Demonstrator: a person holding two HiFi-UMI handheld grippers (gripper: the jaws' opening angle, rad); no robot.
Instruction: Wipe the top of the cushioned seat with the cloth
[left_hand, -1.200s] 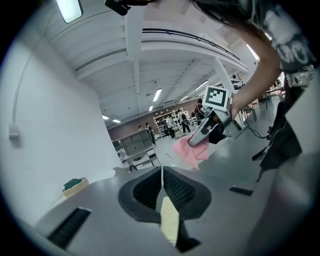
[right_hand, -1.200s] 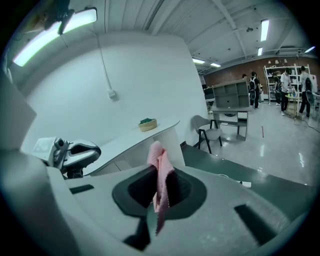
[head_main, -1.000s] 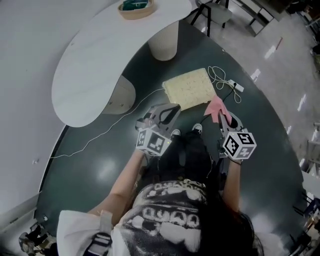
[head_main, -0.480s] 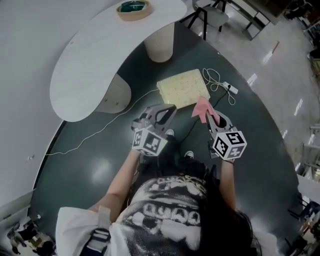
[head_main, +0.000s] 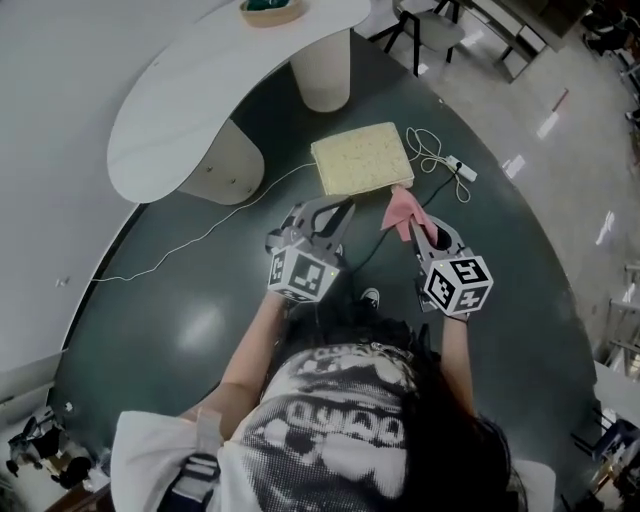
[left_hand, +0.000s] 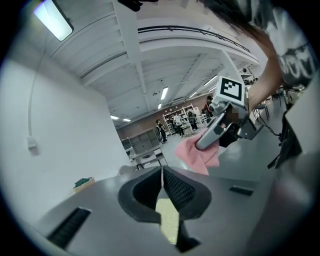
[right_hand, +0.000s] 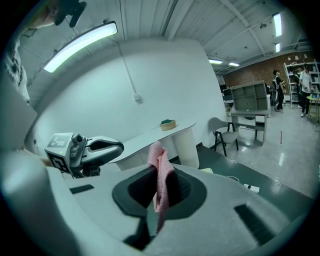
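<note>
A pale yellow cushioned seat (head_main: 363, 157) lies on the dark floor ahead of me in the head view; a strip of the cushioned seat (left_hand: 167, 220) shows between the left jaws. My right gripper (head_main: 420, 229) is shut on a pink cloth (head_main: 401, 209), which hangs just short of the seat's near right corner. The cloth (right_hand: 160, 175) sticks up from between the right jaws. My left gripper (head_main: 338, 215) is shut and holds nothing, a little short of the seat's near edge. The right gripper (left_hand: 220, 132) with the cloth (left_hand: 197, 155) shows in the left gripper view.
A curved white table (head_main: 200, 90) on round pedestals stands to the left and behind the seat, with a bowl (head_main: 270, 9) on it. A white cable and power strip (head_main: 455, 170) lie right of the seat. A chair (head_main: 430, 30) stands beyond.
Both grippers have come closer to the seat as I stepped forward. The pink cloth now hangs near the seat's near right corner.
</note>
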